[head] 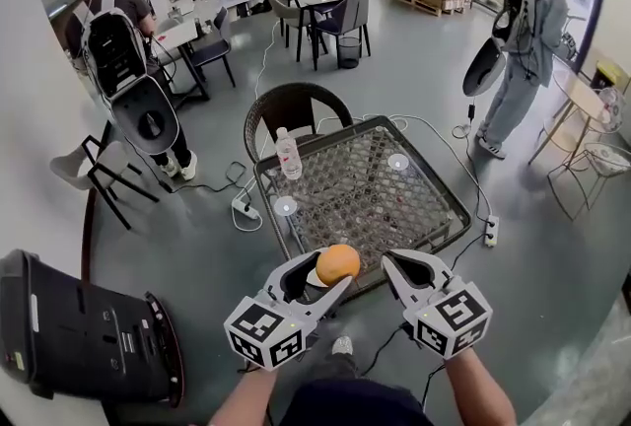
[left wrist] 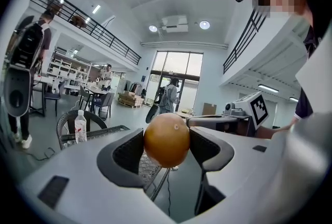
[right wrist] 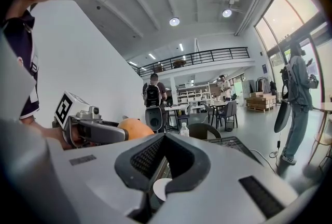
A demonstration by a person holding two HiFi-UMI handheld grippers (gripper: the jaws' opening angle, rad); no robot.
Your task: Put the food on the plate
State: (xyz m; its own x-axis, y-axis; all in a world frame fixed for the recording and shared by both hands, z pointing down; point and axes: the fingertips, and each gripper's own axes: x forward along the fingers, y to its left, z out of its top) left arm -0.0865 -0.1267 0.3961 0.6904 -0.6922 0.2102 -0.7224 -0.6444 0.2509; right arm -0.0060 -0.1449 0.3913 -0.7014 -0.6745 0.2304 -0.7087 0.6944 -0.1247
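Orange (head: 338, 263) clamped in the left gripper (head: 327, 278), over a small white plate (head: 313, 280) at the mesh table's (head: 414, 207) near edge (water bottle (head: 289, 155) farther back); right gripper (right wrist: 165, 140) alongside, jaws closed on nothing.

The orange (head: 338, 263) is a plain, even orange. My left gripper (head: 320, 281) and right gripper (head: 399, 266) are pale grey with black ribbed pads (left wrist: 127, 151); their cubes (head: 264, 333) carry black-and-white squares. The table (head: 394, 197) is dark woven mesh, the plate (right wrist: 161, 188) white.
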